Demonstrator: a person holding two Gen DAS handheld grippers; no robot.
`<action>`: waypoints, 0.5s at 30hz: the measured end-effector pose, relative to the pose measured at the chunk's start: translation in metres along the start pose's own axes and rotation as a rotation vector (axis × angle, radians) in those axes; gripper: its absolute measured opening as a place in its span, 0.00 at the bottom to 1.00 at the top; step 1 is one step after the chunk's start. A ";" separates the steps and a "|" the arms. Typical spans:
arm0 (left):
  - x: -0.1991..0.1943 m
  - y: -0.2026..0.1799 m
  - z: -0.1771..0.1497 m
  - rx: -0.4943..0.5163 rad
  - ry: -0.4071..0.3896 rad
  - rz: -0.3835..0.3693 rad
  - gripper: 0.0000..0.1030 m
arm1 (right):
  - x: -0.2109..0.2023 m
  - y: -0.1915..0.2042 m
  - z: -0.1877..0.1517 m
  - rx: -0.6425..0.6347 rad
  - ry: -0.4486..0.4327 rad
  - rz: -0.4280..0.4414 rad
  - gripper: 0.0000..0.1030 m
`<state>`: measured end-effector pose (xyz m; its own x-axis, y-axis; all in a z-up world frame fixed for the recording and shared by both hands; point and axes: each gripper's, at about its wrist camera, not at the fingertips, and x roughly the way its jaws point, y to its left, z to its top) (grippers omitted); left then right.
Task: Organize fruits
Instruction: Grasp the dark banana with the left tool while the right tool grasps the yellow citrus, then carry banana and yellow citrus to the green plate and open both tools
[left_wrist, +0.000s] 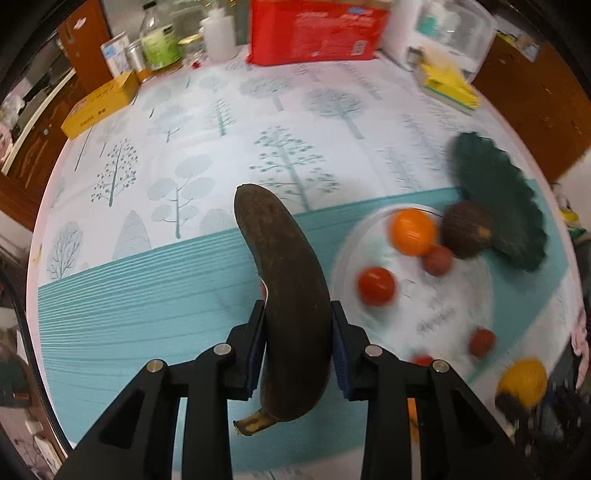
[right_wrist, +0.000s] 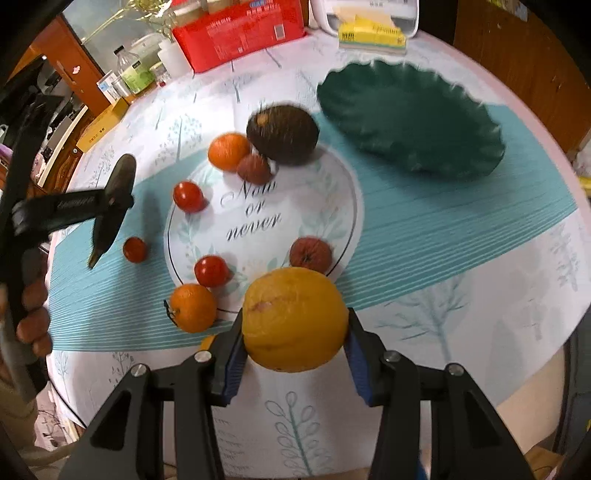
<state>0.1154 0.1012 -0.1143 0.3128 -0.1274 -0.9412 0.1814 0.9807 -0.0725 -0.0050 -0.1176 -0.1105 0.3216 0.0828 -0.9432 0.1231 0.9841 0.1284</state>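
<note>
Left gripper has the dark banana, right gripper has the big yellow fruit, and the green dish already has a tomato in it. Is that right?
Not quite. The green dish holds nothing, as the right wrist view shows; the tomatoes are on the tablecloth. The rest stands: the left gripper holds the dark banana and the right gripper holds the big yellow fruit.

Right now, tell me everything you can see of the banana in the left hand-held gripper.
The banana is overripe, its skin almost wholly dark brown-black and matte, with a yellowish stub of stem at the near end. It is whole and gently curved. The left hand-held gripper is shut on its lower half, blue pads pressing both sides. It appears lifted clear of the tablecloth, touching nothing else.
</note>
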 end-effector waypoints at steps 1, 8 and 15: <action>-0.010 -0.007 -0.003 0.014 -0.007 -0.011 0.30 | -0.007 -0.001 0.003 -0.010 -0.012 -0.006 0.47; -0.060 -0.069 -0.010 0.087 -0.058 -0.101 0.30 | -0.043 -0.018 0.022 -0.076 -0.088 -0.032 0.47; -0.078 -0.150 0.013 0.087 -0.124 -0.075 0.30 | -0.050 -0.059 0.057 -0.166 -0.108 -0.005 0.47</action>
<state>0.0754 -0.0379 -0.0256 0.4071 -0.2224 -0.8859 0.2871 0.9519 -0.1071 0.0248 -0.1883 -0.0532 0.4215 0.0693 -0.9042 -0.0286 0.9976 0.0632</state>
